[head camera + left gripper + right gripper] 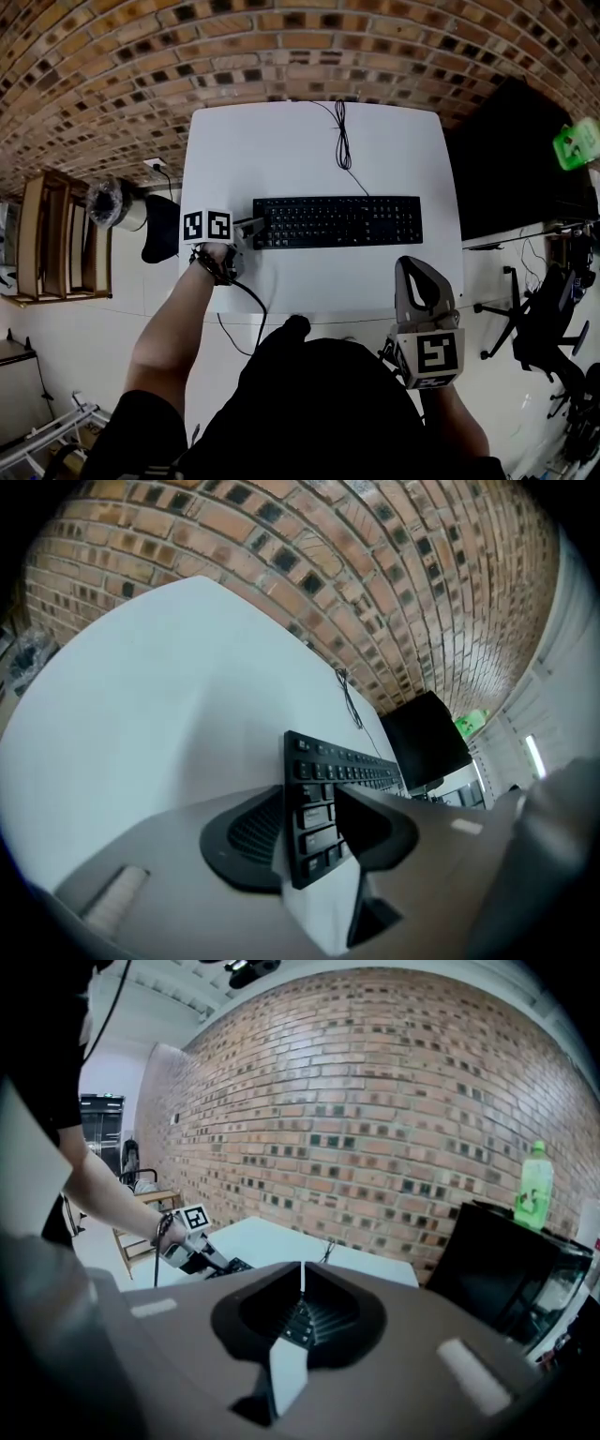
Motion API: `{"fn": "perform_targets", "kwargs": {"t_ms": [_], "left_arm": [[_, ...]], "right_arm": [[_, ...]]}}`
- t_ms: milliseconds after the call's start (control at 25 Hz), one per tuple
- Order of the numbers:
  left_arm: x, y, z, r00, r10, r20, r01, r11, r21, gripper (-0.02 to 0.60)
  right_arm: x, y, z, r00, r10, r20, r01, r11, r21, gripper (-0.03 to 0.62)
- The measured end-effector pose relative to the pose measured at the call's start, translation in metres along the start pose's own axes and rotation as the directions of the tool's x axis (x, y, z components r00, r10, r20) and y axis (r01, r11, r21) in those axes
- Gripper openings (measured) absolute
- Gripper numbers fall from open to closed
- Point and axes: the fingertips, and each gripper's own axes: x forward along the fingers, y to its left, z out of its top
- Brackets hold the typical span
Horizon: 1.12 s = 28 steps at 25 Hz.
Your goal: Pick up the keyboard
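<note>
While its jaws stand apart, left claw (254,227) straddles the end of the keyboard (342,221) | right claw (415,274): jaws together, empty, keyboard well apart from it | desk (281,150) under keyboard.

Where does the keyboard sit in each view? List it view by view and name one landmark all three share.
Head view: keyboard at centre, lying across the white table.
Left gripper view: lower centre, its near end close up.
Right gripper view: only a small dark sliver left of centre, far off.
Shared landmark: the white table in front of the brick wall.
</note>
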Motion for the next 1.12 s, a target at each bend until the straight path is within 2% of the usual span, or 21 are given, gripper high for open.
{"fn": "perform_targets", "kwargs": {"t_ms": [280,400,640,800,960,1120], "left_arm": [[0.006,0.001,-0.003,0.999,-0.043,0.001,0.043,0.999,-0.019,0.151],[0.005,0.004,-0.005,1.000,-0.027,-0.007,0.027,1.000,-0.010,0.121],[0.001,0.001,-0.005,1.000,-0.007,-0.026,0.007,1.000,0.012,0.115],[-0.010,-0.010,-0.001,0.999,-0.024,-0.021,0.024,0.999,0.020,0.101],[-0.021,-0.019,0.002,0.999,-0.030,-0.029,0.031,0.999,0.025,0.095],[-0.029,-0.029,0.007,0.999,-0.030,-0.037,0.031,0.999,0.029,0.091]], "right_arm": [[0.009,0.004,-0.005,1.000,0.004,-0.017,-0.003,1.000,0.011,0.009],[0.011,0.007,-0.006,1.000,0.007,-0.023,-0.006,1.000,0.029,0.009],[0.016,0.008,-0.012,0.999,0.006,-0.044,-0.003,0.997,0.076,0.011],[0.023,0.008,-0.024,0.998,0.018,-0.063,-0.007,0.987,0.161,0.017],[0.035,0.015,-0.038,0.994,0.057,-0.094,-0.026,0.954,0.298,0.063],[0.043,0.019,-0.047,0.992,0.078,-0.103,-0.032,0.919,0.392,0.095]]}}
